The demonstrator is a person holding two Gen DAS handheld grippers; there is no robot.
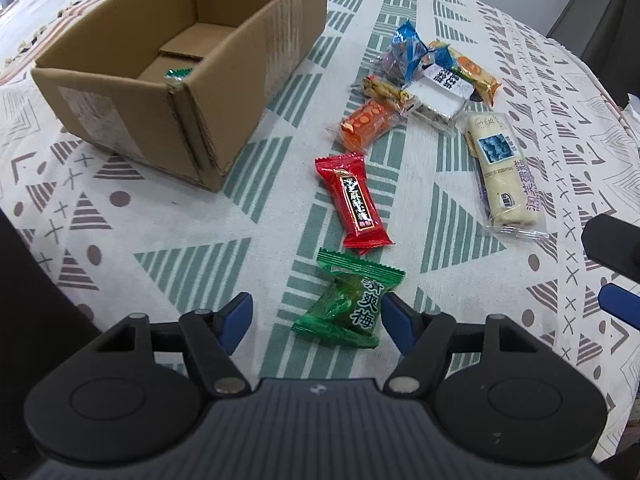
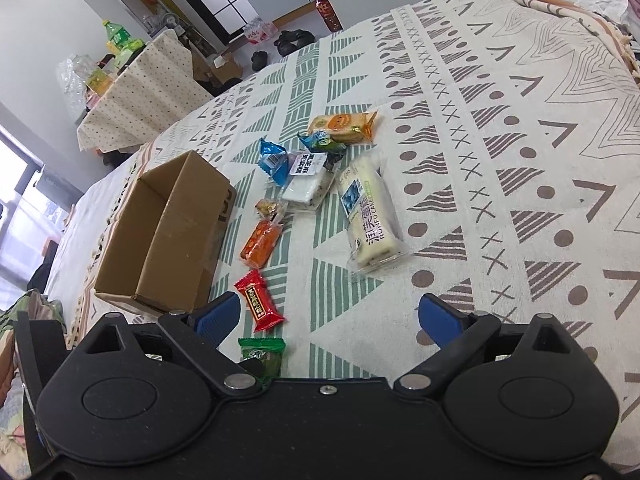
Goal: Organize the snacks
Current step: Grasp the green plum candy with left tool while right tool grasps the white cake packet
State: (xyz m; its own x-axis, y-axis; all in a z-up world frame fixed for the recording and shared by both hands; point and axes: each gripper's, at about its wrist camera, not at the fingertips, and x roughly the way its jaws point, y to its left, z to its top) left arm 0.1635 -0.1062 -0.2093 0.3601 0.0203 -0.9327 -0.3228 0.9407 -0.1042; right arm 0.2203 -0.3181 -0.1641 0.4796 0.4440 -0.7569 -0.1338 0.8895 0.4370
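Note:
A green wrapped candy (image 1: 348,300) lies on the patterned cloth between the blue fingers of my left gripper (image 1: 318,322). It sits close to the right finger, the left finger stands well clear of it, and the jaws are open. Beyond it lie a red candy (image 1: 352,202), an orange snack (image 1: 366,122) and a long pale cake (image 1: 500,172). An open cardboard box (image 1: 180,60) at the upper left holds a green wrapper (image 1: 178,74). My right gripper (image 2: 329,320) hovers open over bare cloth, with the red candy (image 2: 259,300) by its left finger and the green candy (image 2: 262,354) partly hidden under its body.
A heap of several more snacks (image 1: 432,76) lies behind the orange one. The right gripper's fingers (image 1: 618,304) show at the right edge of the left wrist view. A second cloth-covered table (image 2: 136,88) with bottles and shoes on the floor lie beyond the table edge.

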